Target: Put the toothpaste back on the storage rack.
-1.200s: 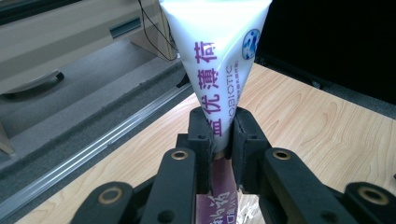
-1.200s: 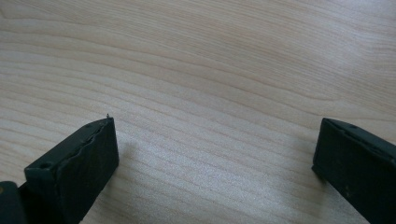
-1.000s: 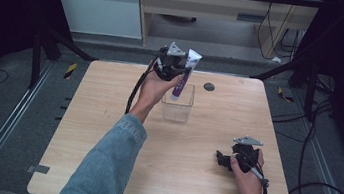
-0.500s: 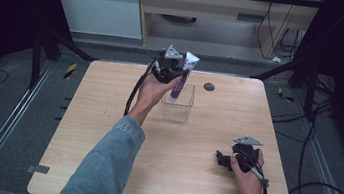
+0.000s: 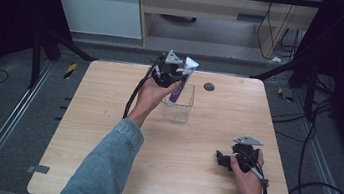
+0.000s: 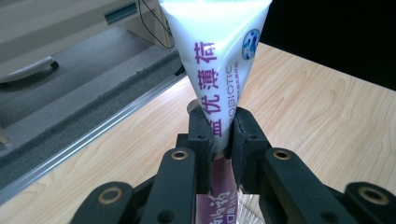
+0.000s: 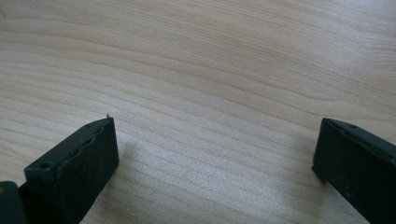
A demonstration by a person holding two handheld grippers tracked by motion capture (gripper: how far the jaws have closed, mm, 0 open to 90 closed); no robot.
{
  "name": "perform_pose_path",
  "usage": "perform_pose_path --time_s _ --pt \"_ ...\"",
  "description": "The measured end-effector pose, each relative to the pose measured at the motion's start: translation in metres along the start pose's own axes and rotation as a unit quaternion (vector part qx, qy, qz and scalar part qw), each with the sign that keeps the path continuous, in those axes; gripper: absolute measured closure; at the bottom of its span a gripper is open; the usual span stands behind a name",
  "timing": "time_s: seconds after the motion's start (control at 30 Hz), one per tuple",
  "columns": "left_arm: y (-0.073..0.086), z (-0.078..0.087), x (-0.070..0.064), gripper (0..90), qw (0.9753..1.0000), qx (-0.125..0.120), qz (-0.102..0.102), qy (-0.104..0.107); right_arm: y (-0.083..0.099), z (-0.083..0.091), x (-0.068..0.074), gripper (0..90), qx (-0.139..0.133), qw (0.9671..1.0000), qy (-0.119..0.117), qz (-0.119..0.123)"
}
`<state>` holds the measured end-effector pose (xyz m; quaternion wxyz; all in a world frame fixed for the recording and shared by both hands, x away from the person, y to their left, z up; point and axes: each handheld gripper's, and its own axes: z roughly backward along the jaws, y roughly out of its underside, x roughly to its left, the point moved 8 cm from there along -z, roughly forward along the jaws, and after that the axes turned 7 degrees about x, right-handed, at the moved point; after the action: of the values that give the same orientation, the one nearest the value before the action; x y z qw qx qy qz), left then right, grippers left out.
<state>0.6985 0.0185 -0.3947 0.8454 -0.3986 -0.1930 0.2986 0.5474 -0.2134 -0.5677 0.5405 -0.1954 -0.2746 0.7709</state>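
Light wood-grain square table (image 5: 104,133) on grey carpeted floor w/ metal rails (image 5: 1,135) either side; pale cabinet (image 5: 211,11) behind the far edge, cables (image 5: 324,147) trailing on the floor to the right.

Landmark: clear square plastic container (image 5: 179,105) standing near the table's far-centre. Small dark round disc (image 5: 208,86) lies just beyond it, to its right, apart from it.

Left gripper (image 5: 175,77) hangs over the container's far-left rim, jaws clamped on a white-and-purple squeeze tube (image 5: 181,80) approx. mid-body. Tube's purple lower end dips inside the container; flat white crimped end sticks up & tilts away above the rim. In the left gripper view the tube (image 6: 219,70) rises straight from between the pinching jaws.

Right gripper (image 5: 224,160) rests well apart from the container, toward the near-right corner, jaws wide apart w/ bare wood between them.
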Motion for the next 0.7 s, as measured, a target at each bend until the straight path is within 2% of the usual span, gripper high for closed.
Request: perform_pose_path --time_s 0.23,0.33,0.7 --pt "0.01 -0.005 0.003 79.1 0.9999 0.012 0.005 0.003 0.0 0.0 0.0 0.4 0.001 1.0 -0.001 -0.002" --pt "0.011 -0.005 0.005 79.1 0.9999 0.01 0.009 0.006 0.0 0.0 0.0 0.4 0.0 1.0 -0.001 -0.001" --pt "0.02 -0.013 0.002 79.1 0.9996 0.026 0.001 0.007 0.0 0.0 0.001 0.4 0.002 1.0 -0.002 -0.003"
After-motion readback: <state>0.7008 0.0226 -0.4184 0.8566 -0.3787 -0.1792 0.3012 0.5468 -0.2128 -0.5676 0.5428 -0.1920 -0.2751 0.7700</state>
